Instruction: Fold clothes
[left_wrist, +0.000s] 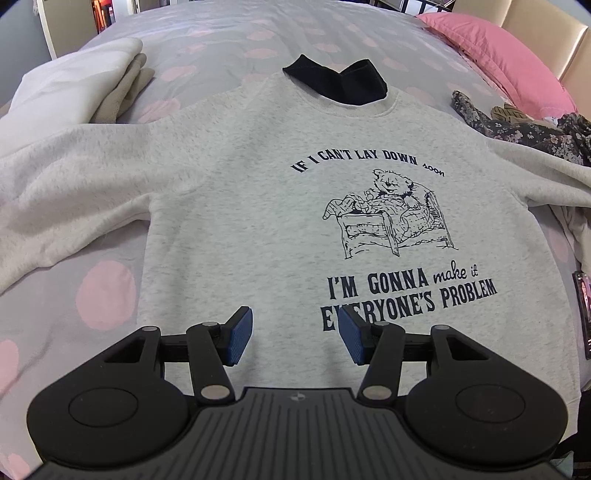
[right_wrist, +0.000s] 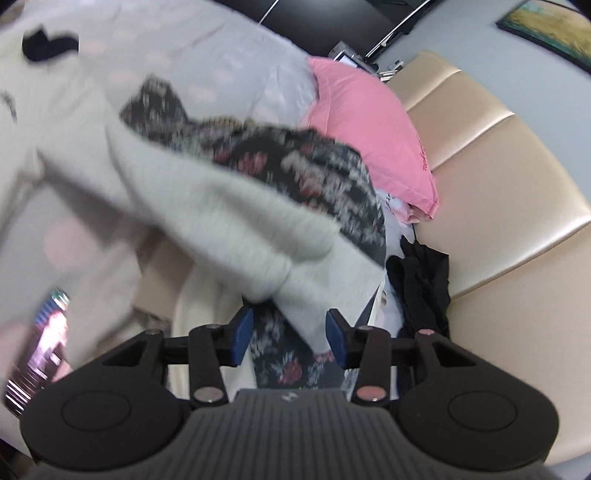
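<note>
Grey sweatshirt (left_wrist: 258, 192) lies spread face up across the middle of the bed (left_wrist: 221, 40), collar toward the far edge. Left gripper (left_wrist: 295, 336) hangs over its hem, jaws wide, empty. Right gripper (right_wrist: 290, 338), jaws parted; the sleeve cuff (right_wrist: 303, 295) sits between, seemingly loose in the blur.

Home bedroom, spotted bedspread (left_wrist: 221, 44), pink pillow (left_wrist: 491, 55), headboard (right_wrist: 498, 155)

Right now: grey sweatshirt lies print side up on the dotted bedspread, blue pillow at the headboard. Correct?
Not quite: the pillow is pink, not blue, as the left wrist view shows. The rest holds: the grey sweatshirt lies print side up on the dotted bedspread.
</note>
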